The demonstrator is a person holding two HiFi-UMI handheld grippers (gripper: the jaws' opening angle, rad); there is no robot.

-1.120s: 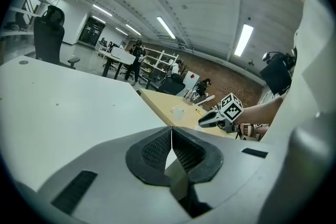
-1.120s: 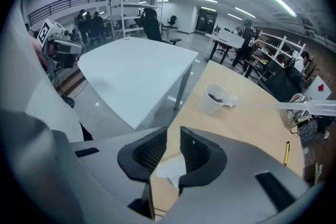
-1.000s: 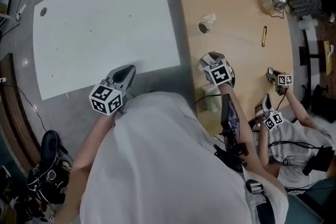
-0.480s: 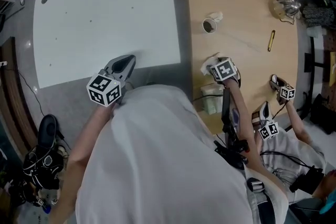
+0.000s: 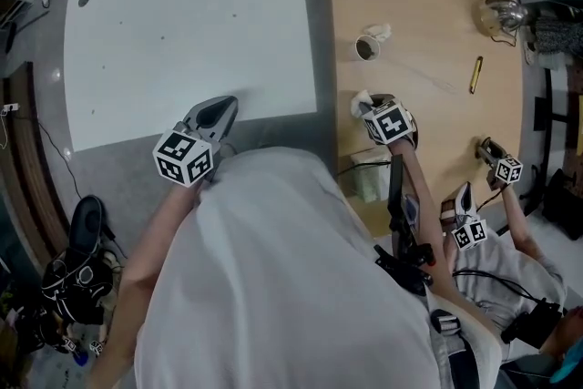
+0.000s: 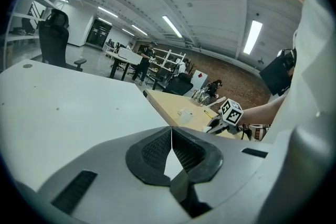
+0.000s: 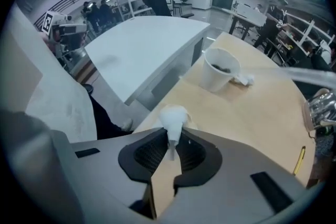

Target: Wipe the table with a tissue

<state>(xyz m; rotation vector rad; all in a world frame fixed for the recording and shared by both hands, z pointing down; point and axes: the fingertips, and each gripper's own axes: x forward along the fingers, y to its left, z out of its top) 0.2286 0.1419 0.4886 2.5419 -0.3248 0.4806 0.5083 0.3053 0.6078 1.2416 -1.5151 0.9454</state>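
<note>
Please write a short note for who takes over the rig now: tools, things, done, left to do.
Left tool: shut, empty, at the white table's near edge.
Right tool: its jaws have just been closing and now pinch the tissue above the wooden table.
Done: tissue gripped.
Left: wipe the table with it.

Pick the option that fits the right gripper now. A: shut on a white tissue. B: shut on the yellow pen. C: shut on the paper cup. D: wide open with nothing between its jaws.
A: in the right gripper view, the jaws of the right gripper, which have just been closing, pinch a white tissue above the wooden table.
</note>
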